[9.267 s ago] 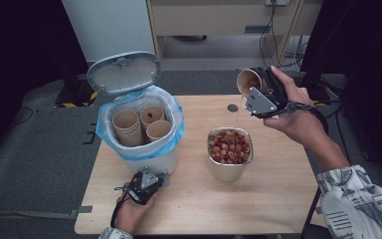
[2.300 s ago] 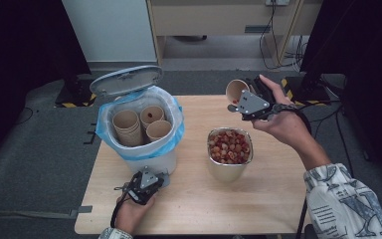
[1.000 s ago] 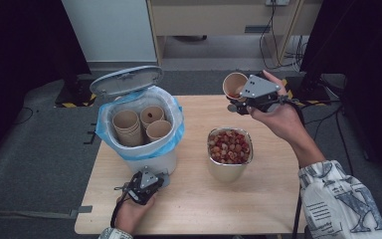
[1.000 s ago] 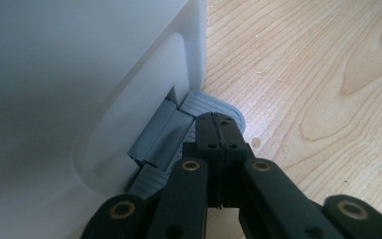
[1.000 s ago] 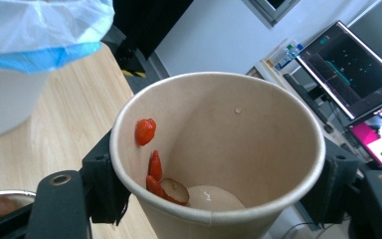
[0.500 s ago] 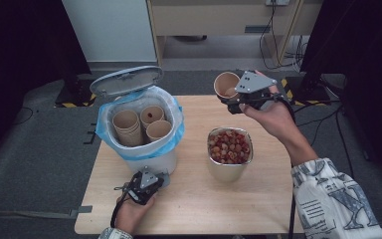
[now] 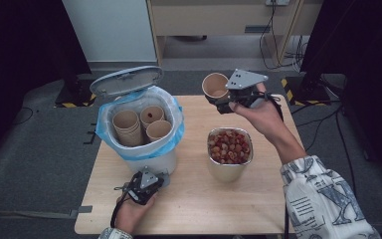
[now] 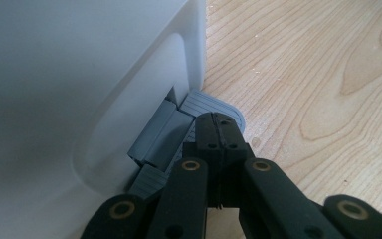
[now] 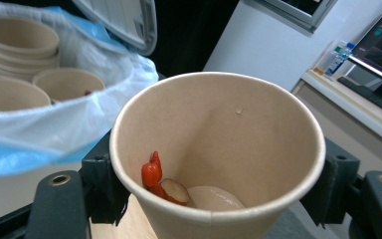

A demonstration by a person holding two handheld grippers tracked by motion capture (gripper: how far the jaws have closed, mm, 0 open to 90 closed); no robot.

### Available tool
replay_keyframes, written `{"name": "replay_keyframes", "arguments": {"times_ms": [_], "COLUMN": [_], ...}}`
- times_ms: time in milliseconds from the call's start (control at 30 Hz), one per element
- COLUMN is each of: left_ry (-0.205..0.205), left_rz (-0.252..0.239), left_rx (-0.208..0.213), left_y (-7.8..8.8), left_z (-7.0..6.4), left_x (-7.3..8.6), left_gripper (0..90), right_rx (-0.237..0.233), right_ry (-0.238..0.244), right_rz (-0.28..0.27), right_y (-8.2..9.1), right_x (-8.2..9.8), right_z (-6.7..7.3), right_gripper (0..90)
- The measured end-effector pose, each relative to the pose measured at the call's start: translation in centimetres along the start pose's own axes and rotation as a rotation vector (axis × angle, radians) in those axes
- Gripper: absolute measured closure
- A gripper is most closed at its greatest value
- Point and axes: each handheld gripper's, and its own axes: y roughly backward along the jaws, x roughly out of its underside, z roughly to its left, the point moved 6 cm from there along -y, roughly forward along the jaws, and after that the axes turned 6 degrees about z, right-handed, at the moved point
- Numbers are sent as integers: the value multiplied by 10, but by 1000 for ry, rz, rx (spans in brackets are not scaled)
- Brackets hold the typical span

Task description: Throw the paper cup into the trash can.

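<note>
Evenly lit from above in the high view: bright on the table [image 7: 189, 204], dim to near black at both upper corners and down the sides. Soft, short shadows beside the white bin [image 7: 144, 159] and the metal bowl [image 7: 229, 169]. Slightly soft and grainy throughout, fine detail smeared. In the left gripper view, sharp on the wood grain, blurred and washed pale on the near bin wall [image 8: 69, 74], with no detail in the black hand-held gripper [image 8: 219, 144]. In the right gripper view, crisp on the paper cup [image 9: 219, 129] rim, blown out on the plastic liner [image 9: 79, 119], background hazy, mild stretching towards the edges.
</note>
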Motion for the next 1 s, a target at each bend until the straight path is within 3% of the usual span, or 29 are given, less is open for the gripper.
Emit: {"name": "replay_keyframes", "arguments": {"times_ms": [600,1000], "left_ry": [2,3], "left_rz": [-1,1], "left_rx": [0,3], "left_y": [0,0], "left_z": [0,0], "left_x": [0,0], "left_gripper": [899,899], "right_rx": [-78,-126], "right_ry": [-62,-73], "right_rz": [-60,-98], "right_y": [-14,-21], "right_x": [-22,-43], "right_z": [20,35], "right_gripper": [270,270]}}
